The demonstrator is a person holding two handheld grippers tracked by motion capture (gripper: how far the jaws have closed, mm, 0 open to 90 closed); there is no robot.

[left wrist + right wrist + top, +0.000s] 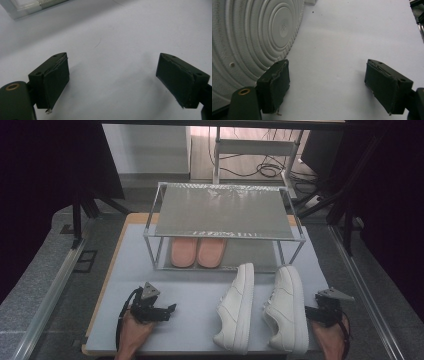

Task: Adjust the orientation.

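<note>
Two white sneakers lie on the white mat (150, 270) at the front right: one (237, 307) nearer the middle, the other (287, 310) on its side with its sole turned right. My right gripper (312, 312) rests just right of that sole. In the right gripper view the ringed sole (249, 37) rises beside the left jaw, and the right gripper (327, 82) is open over bare mat. My left gripper (167, 310) sits low at the front left. The left gripper (112, 77) is open too, with nothing but mat between the jaws.
A two-tier metal shoe rack (225, 212) stands at the back of the mat, with a pair of pink slippers (197, 251) on its lower shelf. One rack foot (27, 10) shows ahead of the left gripper. Dark stands and cables surround the table.
</note>
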